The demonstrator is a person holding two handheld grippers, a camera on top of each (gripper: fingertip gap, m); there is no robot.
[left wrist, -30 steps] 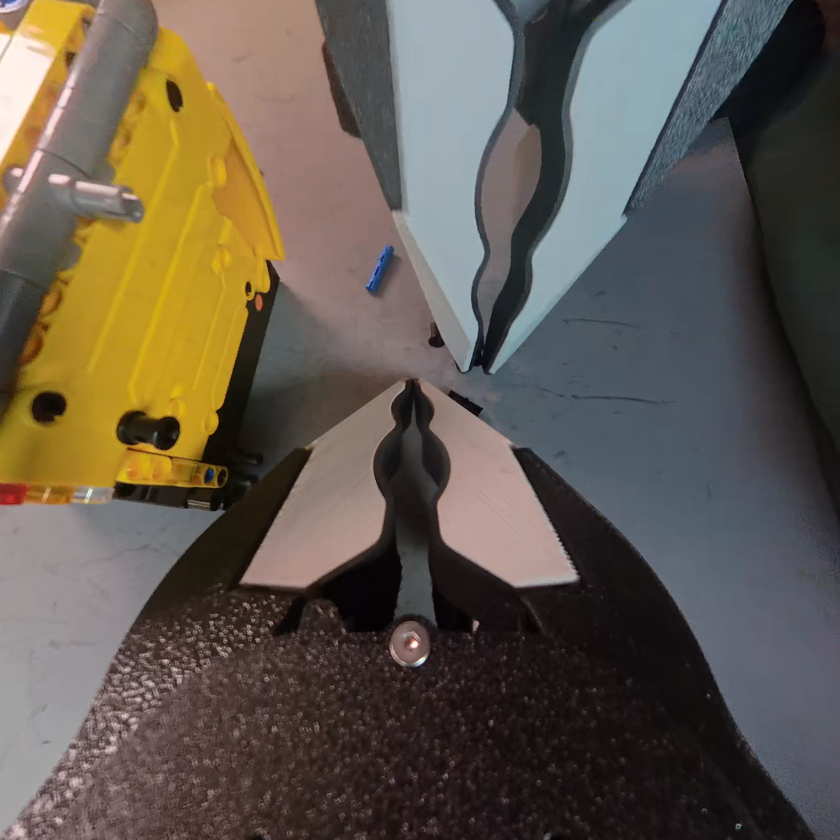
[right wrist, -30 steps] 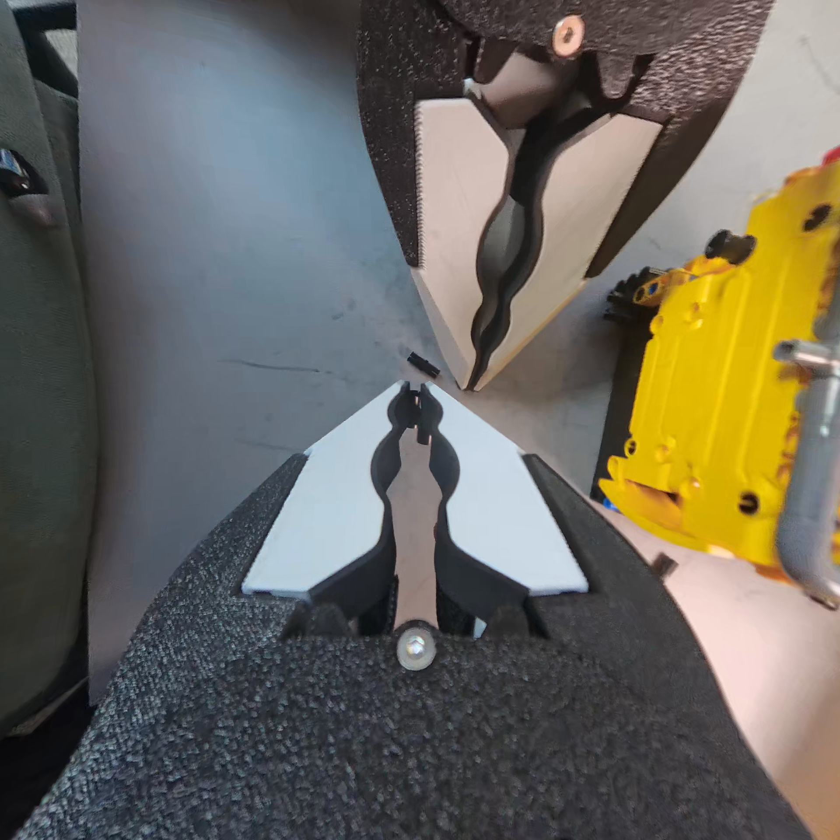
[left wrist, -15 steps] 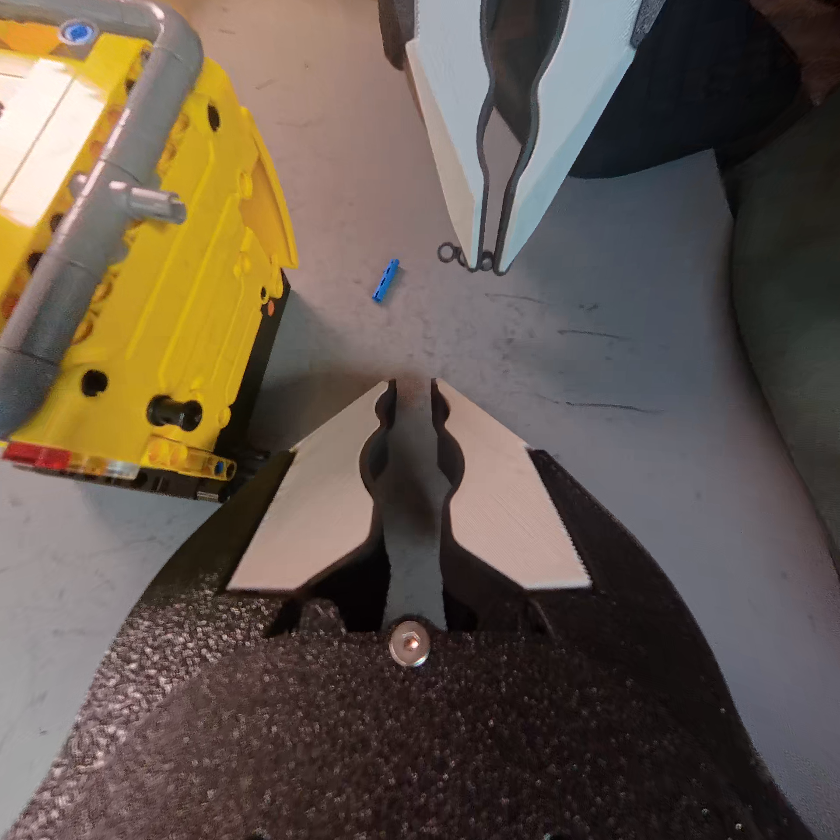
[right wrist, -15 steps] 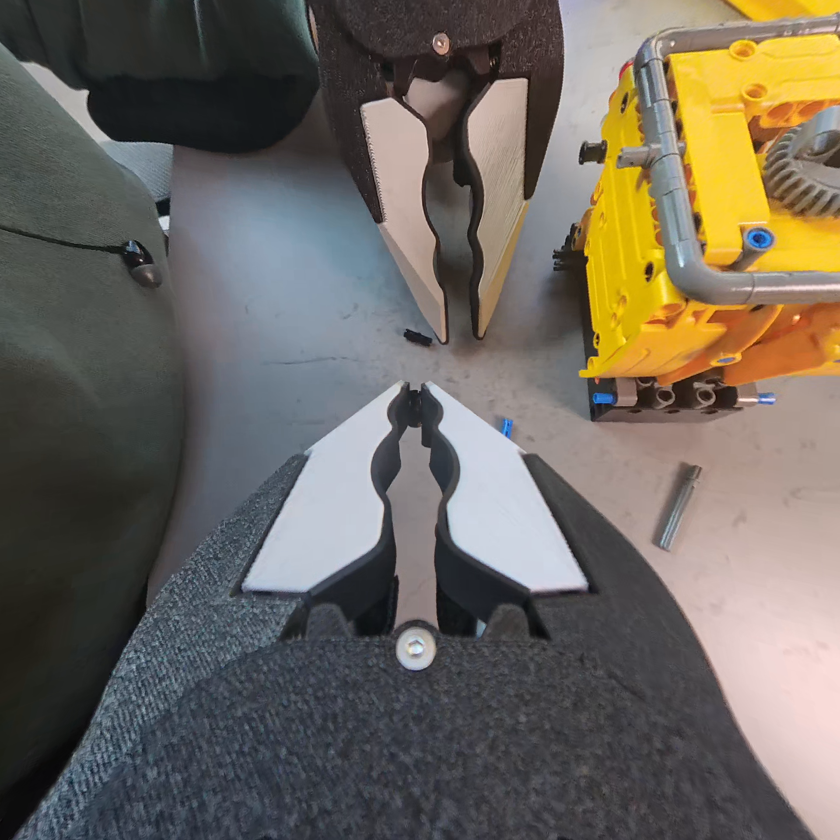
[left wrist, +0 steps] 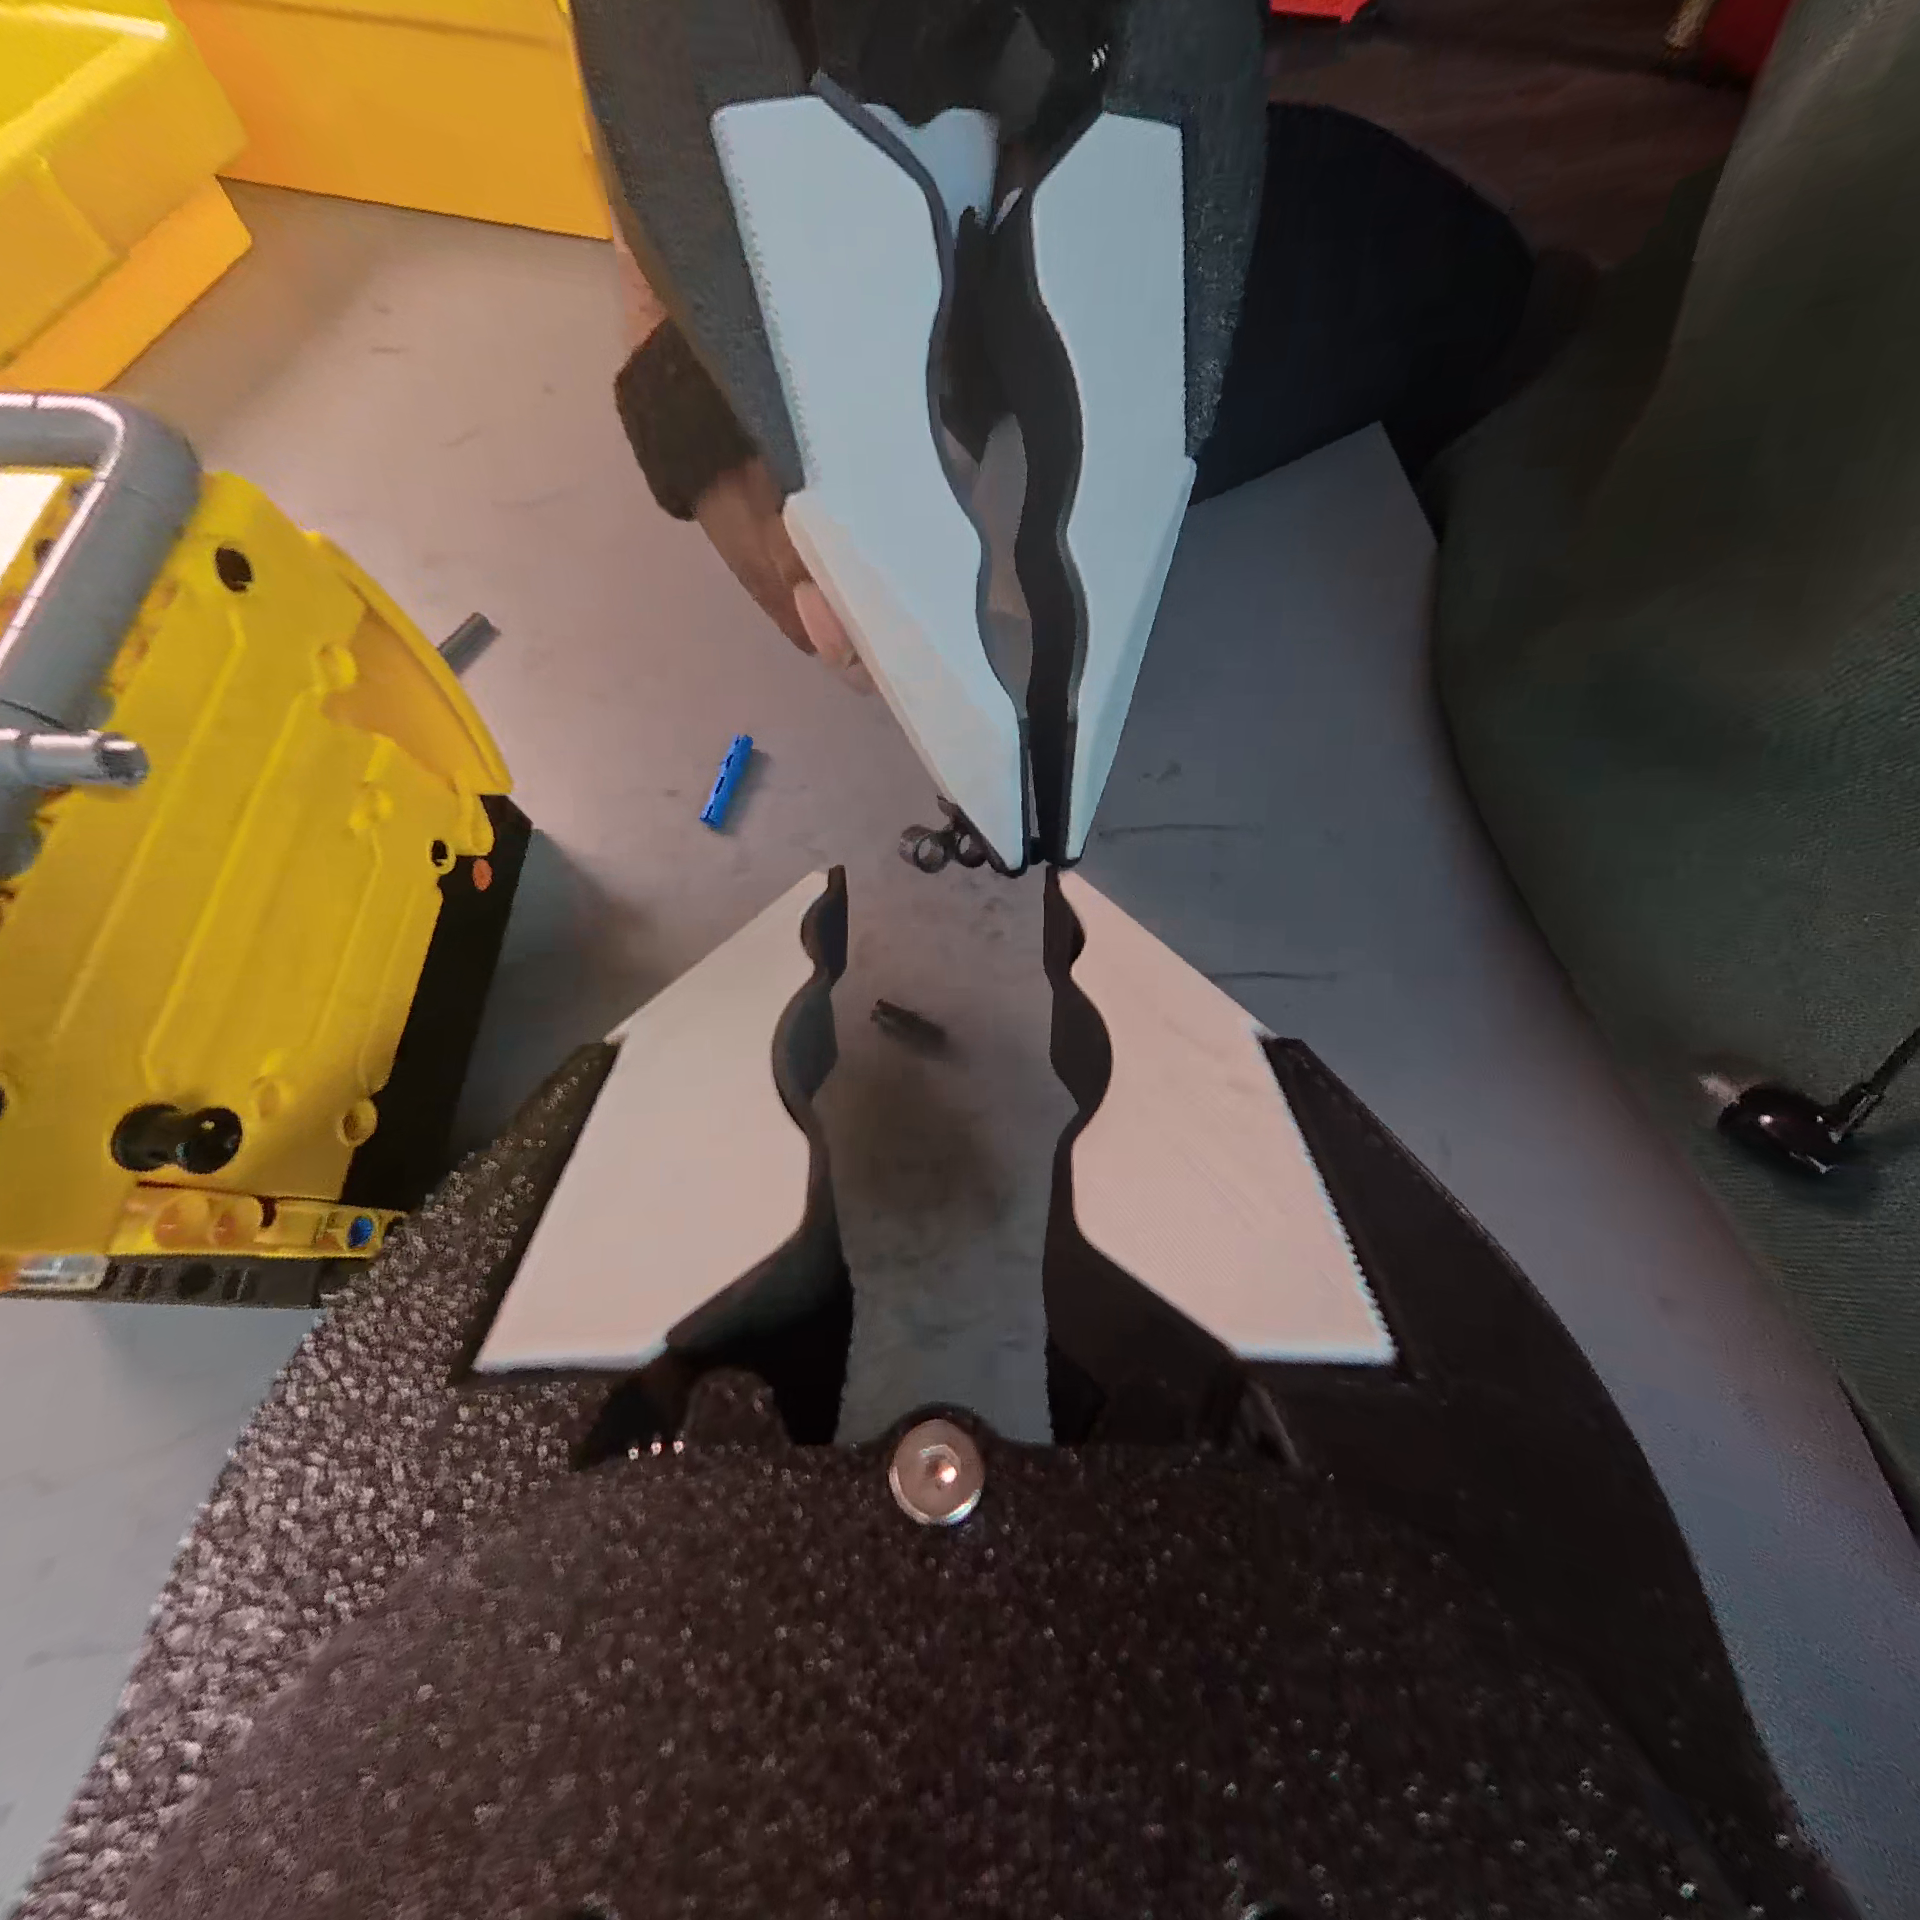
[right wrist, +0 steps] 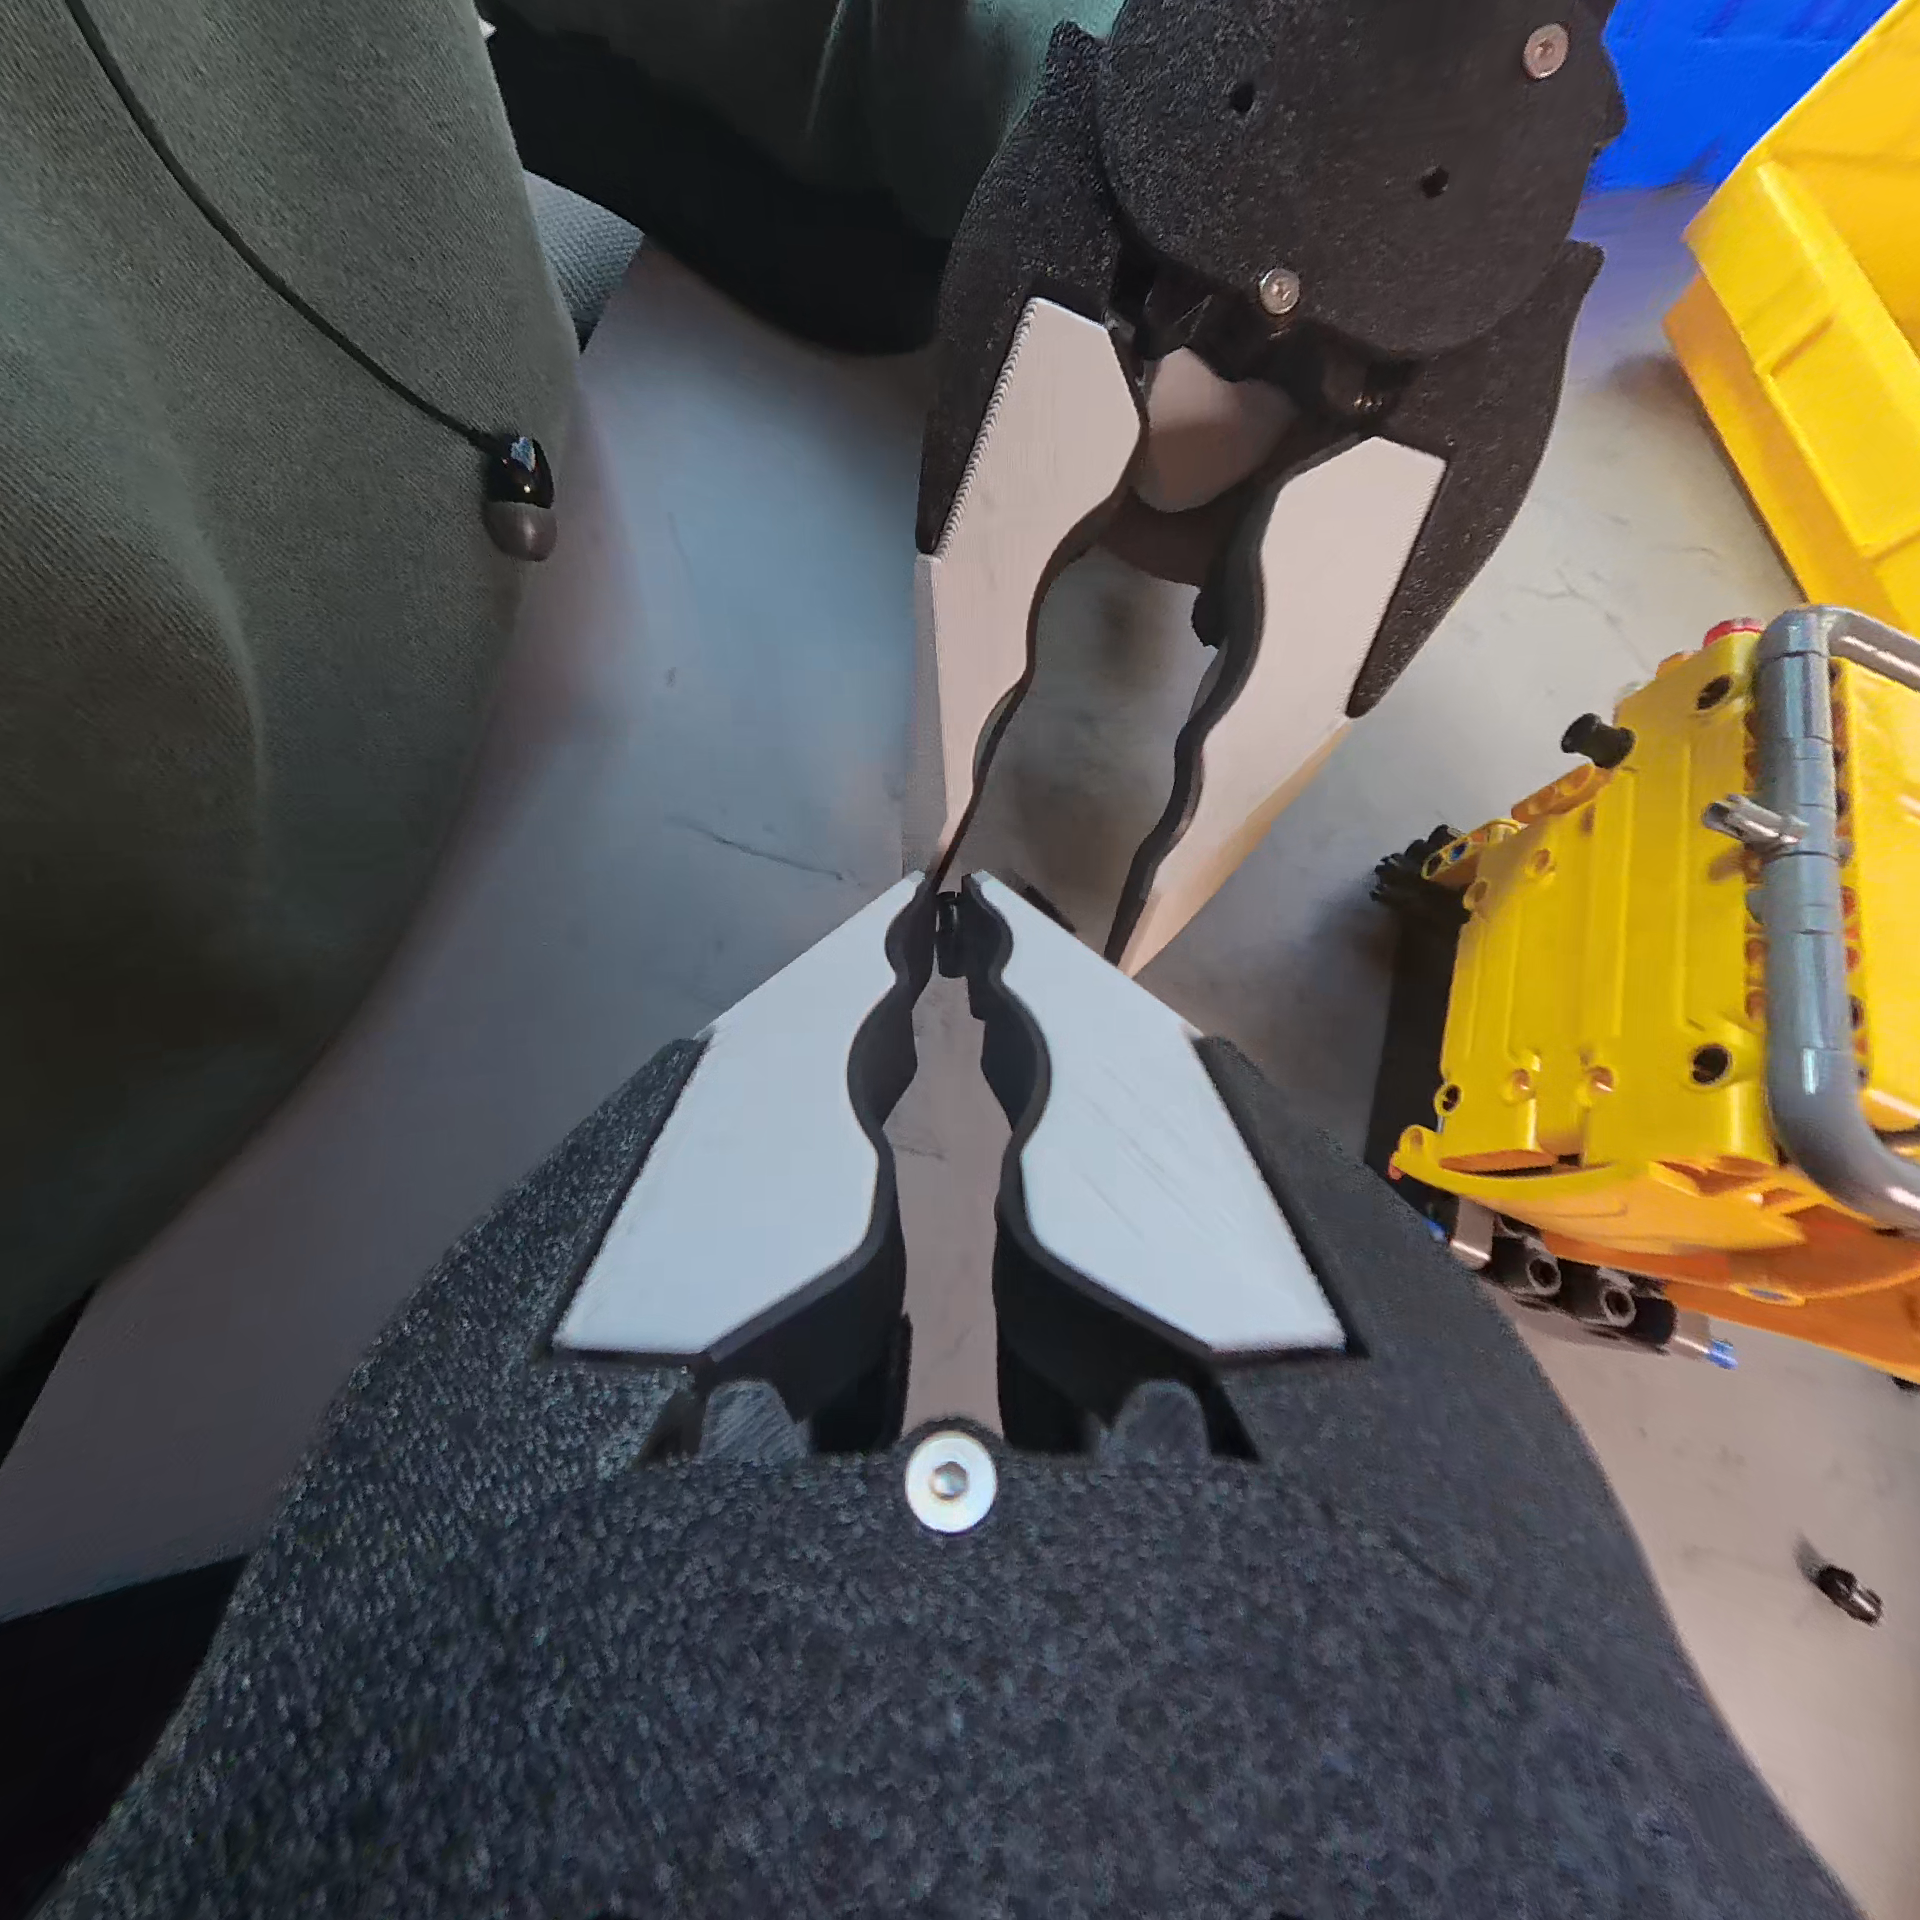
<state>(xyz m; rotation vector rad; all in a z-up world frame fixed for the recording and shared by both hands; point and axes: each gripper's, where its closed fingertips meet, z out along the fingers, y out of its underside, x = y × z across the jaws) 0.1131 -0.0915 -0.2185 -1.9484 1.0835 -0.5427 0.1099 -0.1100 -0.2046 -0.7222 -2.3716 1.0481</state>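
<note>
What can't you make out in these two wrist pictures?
- Small black part in the right tongs: mostly hidden by the closed tips in the right wrist view; its shape is unclear.
- Yellow brick model: cut off by the left edge of the left wrist view.
- Yellow bin: cut off by the right edge of the right wrist view.

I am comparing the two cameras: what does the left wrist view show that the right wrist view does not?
Only the left wrist view shows the blue pin and a small black pin lying on the table between the open left gripper. Only the right wrist view shows the blue bin and a loose black piece. Both show the yellow brick model, the green garment and the right gripper, shut on a small black part.
</note>
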